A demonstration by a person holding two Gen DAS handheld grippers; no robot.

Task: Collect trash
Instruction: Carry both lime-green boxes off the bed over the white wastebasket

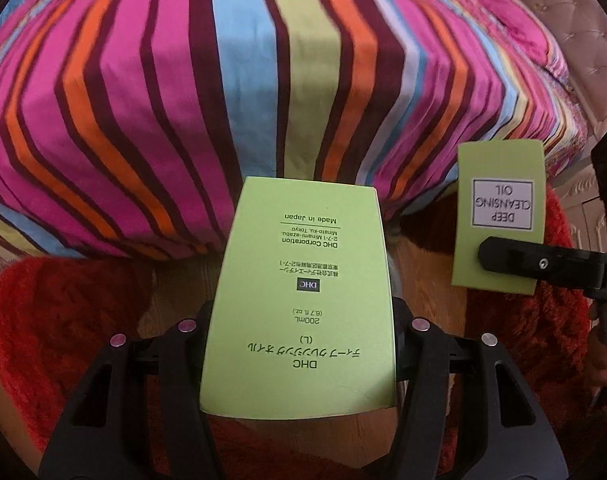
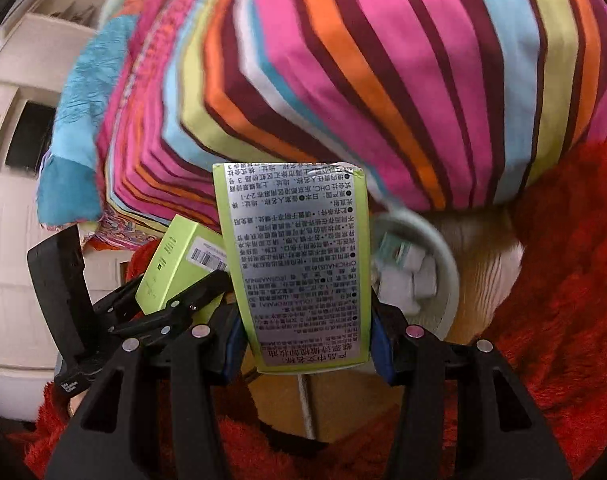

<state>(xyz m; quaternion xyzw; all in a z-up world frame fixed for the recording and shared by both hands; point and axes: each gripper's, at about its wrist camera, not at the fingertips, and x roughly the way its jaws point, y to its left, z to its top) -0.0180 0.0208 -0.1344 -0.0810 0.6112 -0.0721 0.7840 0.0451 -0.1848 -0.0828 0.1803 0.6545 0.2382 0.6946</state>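
i see a wooden floor (image 2: 491, 264) bearing a red shaggy rug (image 2: 563, 280), with a pale bin (image 2: 449, 256) of white scraps just beside the striped bedding (image 1: 183, 100).

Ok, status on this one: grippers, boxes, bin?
Left gripper shut on green DHC box. Right gripper shut on second box. Waste bin ahead, unobstructed.

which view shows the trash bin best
The right wrist view. There the pale round bin sits on the floor just beyond the green box held in the right tongs, with white trash visible inside. The left wrist view shows no bin; only the other green box, bedding and rug.
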